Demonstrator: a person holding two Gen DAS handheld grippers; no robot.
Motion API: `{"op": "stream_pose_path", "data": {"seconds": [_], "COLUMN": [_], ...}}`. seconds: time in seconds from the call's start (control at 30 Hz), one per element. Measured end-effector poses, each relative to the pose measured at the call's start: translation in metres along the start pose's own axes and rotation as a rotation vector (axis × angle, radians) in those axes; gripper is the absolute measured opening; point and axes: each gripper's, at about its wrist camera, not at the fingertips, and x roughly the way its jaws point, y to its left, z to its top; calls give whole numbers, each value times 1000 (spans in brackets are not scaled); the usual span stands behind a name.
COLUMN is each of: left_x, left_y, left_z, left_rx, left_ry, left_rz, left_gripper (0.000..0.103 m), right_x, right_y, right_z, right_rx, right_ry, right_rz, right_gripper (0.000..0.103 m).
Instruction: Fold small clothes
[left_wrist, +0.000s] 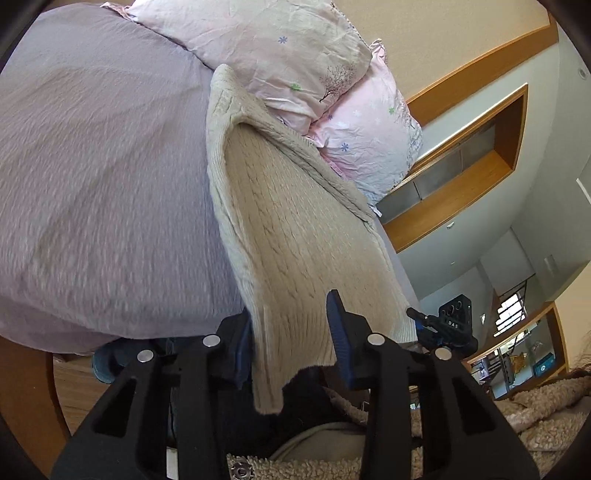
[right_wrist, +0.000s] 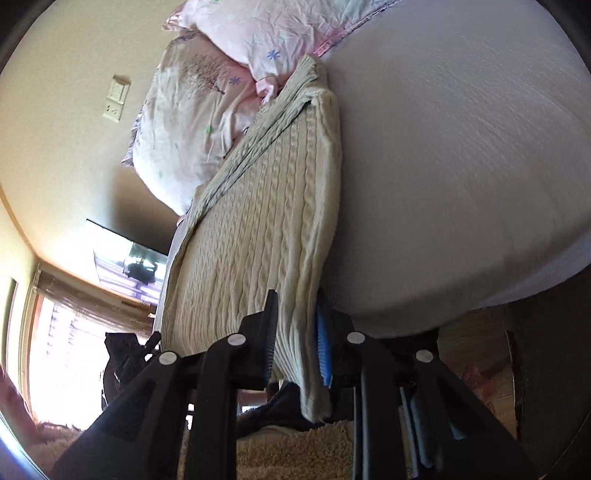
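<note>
The left gripper (left_wrist: 291, 339) has its jaws parted around the near hem of a cream cable-knit sweater (left_wrist: 280, 229). The knit lies against the left blue pad, which it mostly hides, while the right blue pad (left_wrist: 341, 339) stands clear of the fabric with a gap between — whether the cloth is truly pinched, the left wrist view does not settle. A corner of the hem droops below the jaws.

The right gripper (right_wrist: 295, 343) straddles another part of the same hem. The sweater (right_wrist: 258, 221) passes between its dark left finger (right_wrist: 267, 332) and its blue-padded right finger (right_wrist: 325, 347), touching both, so these jaws appear clenched on the knit.

From both grippers the sweater stretches away, lifted at the near end and folded lengthwise along one edge, its far end resting on the bed (left_wrist: 92, 166) — covered in a pale lilac sheet (right_wrist: 461, 166). The far end lies just beside two pink floral pillows (left_wrist: 288, 48) stacked at the head of the bed.

Beyond the pillows is a beige wall (right_wrist: 66, 110) with a light switch plate (right_wrist: 117, 98). A fleecy beige garment (right_wrist: 295, 454) sits beneath the right gripper.
</note>
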Motion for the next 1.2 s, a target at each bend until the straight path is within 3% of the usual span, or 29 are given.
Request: {"op": "stream_pose_path", "data": {"seconds": [0.07, 0.1, 0.17, 0.2, 0.23, 0.27, 0.3, 0.33, 0.4, 0.47, 0.53, 0.6, 0.7, 0.83, 0.87, 0.93, 0.97, 1.0, 1.03, 1.07, 1.13, 1.2], "left_x": [0, 2, 8, 10, 13, 15, 14, 14, 14, 20, 34, 56, 101, 155, 164, 170, 168, 165, 158, 149, 131, 124], "left_y": [-2, -4, -8, -10, -11, -13, -15, -22, -40, -51, -49, -34, -9, 36, 43, 47, 46, 44, 41, 37, 30, 32], "left_z": [-5, -6, -5, -2, 4, 12, 22, 33, 60, 96, 144, 195, 254, 286, 287, 287, 286, 284, 283, 280, 275, 271], "left_rx": [2, 10, 21, 18, 8, -8, -15, 1, 71, 102, 35, -73, -131, -225, -246, -248, -235, -226, -214, -196, -145, -124], "left_ry": [1, 4, 24, 32, 35, 38, 35, 25, 0, -35, -92, -158, -210, -186, -166, -158, -158, -157, -155, -166, -190, -154], "left_rz": [13, 19, 40, 52, 63, 56, 50, 46, 49, 34, -5, -4, 101, 220, 236, 257, 260, 267, 263, 256, 293, 317], "left_gripper": [38, 37, 22, 10, 7, 7, 7, 6, 6, 6, 6, 6, 6, 6, 6, 8, 11, 35, 70, 82, 87, 87], "right_x": [5, 8, 12, 13, 13, 7, -3, -17, -37, -39, -22, 8, 64, 119, 130, 140, 137, 130, 120, 113, 98, 89], "right_y": [3, 5, 13, 17, 24, 35, 47, 61, 85, 102, 110, 109, 85, 40, 33, 26, 26, 27, 28, 29, 33, 35], "right_z": [-5, -4, 2, 5, 8, 14, 21, 30, 51, 82, 124, 170, 233, 281, 286, 288, 285, 280, 272, 269, 267, 262], "right_rx": [-31, -45, -59, -74, -102, -143, -173, -209, -284, -323, -308, -278, -154, 15, 47, 70, 58, 46, 32, 14, -28, -55], "right_ry": [44, 57, 80, 105, 118, 80, 57, 6, -97, -184, -256, -331, -383, -386, -368, -372, -410, -462, -517, -533, -557, -592], "right_rz": [-28, -42, -50, -75, -98, -104, -53, 13, 67, 93, 112, 75, -32, -183, -227, -264, -271, -306, -313, -275, -216, -207], "right_gripper": [16, 8, 7, 7, 7, 7, 7, 7, 7, 7, 7, 7, 7, 7, 11, 35, 67, 97, 100, 100, 100, 100]}}
